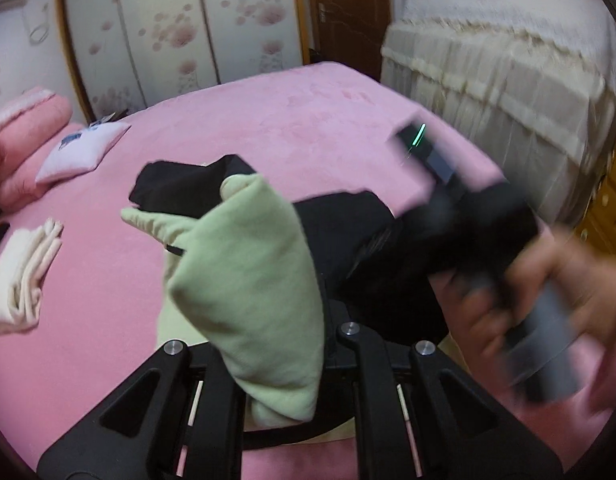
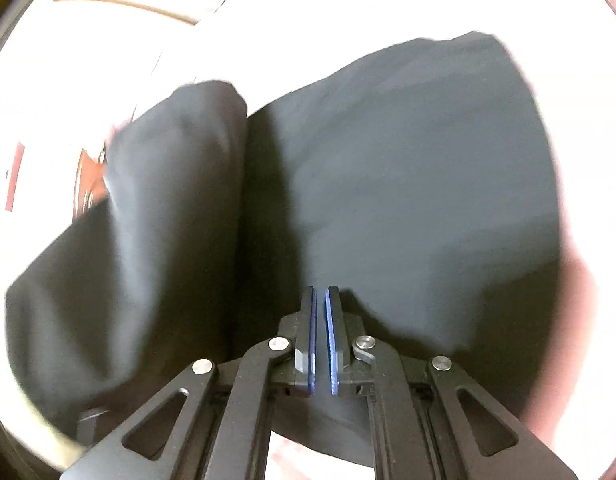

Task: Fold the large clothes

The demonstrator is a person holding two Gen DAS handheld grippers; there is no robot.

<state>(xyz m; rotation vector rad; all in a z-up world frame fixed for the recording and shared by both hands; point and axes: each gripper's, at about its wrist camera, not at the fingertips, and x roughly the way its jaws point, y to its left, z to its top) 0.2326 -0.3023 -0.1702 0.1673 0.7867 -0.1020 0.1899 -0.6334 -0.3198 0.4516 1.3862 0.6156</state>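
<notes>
A light green garment [image 1: 251, 288] hangs bunched over my left gripper [image 1: 303, 332], which is shut on it; the cloth hides the fingertips. Behind it a black garment [image 1: 348, 232] lies crumpled on the pink bed [image 1: 267, 120]. At the right of the left wrist view a hand [image 1: 548, 292] holds my right gripper [image 1: 424, 152], blurred, above the black garment. In the right wrist view the right gripper [image 2: 320, 292] has its blue pads [image 2: 331, 340] nearly together with nothing seen between them. The black garment [image 2: 388, 180] fills the view just beyond the tips.
A folded cream cloth [image 1: 19, 276] lies at the bed's left edge. Pink bedding [image 1: 23, 148] and a small white pillow [image 1: 81, 148] sit at the far left. A second bed with a cream cover [image 1: 508, 60] stands at the right, beside a wooden drawer unit [image 1: 612, 200].
</notes>
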